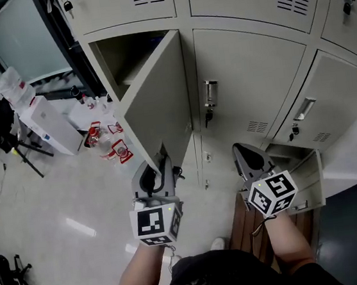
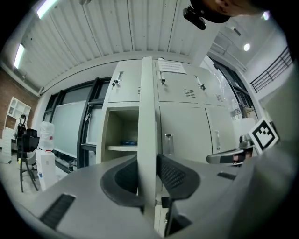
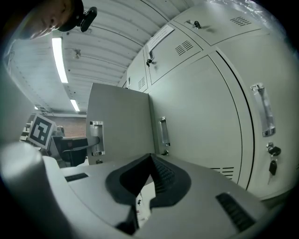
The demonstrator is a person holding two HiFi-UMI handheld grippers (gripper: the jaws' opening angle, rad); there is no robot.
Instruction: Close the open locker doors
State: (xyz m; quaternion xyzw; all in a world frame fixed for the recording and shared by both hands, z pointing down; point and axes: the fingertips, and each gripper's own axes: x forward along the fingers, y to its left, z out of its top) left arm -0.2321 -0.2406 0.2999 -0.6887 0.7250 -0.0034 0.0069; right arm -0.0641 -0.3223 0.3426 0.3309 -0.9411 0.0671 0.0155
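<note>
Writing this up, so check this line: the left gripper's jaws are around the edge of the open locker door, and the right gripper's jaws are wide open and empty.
One error: the right gripper has its jaws shut, not wide open, as the right gripper view shows. They are empty, and the left gripper is around the edge of the open locker door.

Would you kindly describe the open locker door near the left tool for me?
The open locker door is a plain beige panel, apparently painted metal, swung out from its compartment, upright. A silvery handle plate sits on its outer face. Its free edge stands between the left tool's jaws, which pinch it.
</note>
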